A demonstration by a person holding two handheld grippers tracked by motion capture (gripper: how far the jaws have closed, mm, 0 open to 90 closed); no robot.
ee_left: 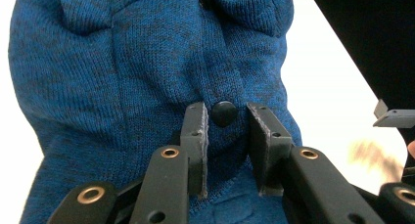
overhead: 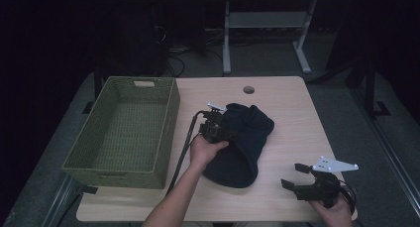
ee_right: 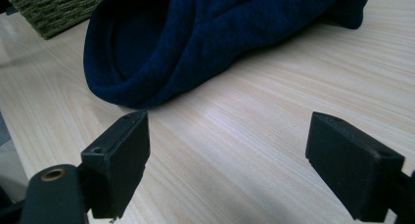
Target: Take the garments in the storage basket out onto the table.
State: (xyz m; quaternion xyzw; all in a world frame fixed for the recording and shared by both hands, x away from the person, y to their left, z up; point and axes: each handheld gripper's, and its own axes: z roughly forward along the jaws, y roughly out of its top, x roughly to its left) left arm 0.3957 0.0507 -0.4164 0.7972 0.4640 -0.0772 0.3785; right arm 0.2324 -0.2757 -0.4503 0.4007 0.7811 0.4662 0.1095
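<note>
A dark blue knitted garment (overhead: 242, 147) lies crumpled at the middle of the light wooden table (overhead: 297, 113). My left gripper (overhead: 229, 134) reaches into its left side from the person's hand. In the left gripper view, the left gripper (ee_left: 226, 112) has its jaws a little apart, astride a strip of the knit (ee_left: 122, 62) with a black button (ee_left: 224, 113); the fabric between the pads looks flat, not pinched. My right gripper (overhead: 293, 175) rests near the table's front right corner, open wide and holding nothing. In the right gripper view its jaws (ee_right: 227, 136) point at the garment's open hem (ee_right: 195, 33).
A green woven basket (overhead: 114, 177) stands on the table's left side, next to the garment, with nothing inside. A round cable hole (overhead: 248, 89) sits near the far edge. Bare tabletop runs right of the garment. Desk legs and cables are on the floor beyond.
</note>
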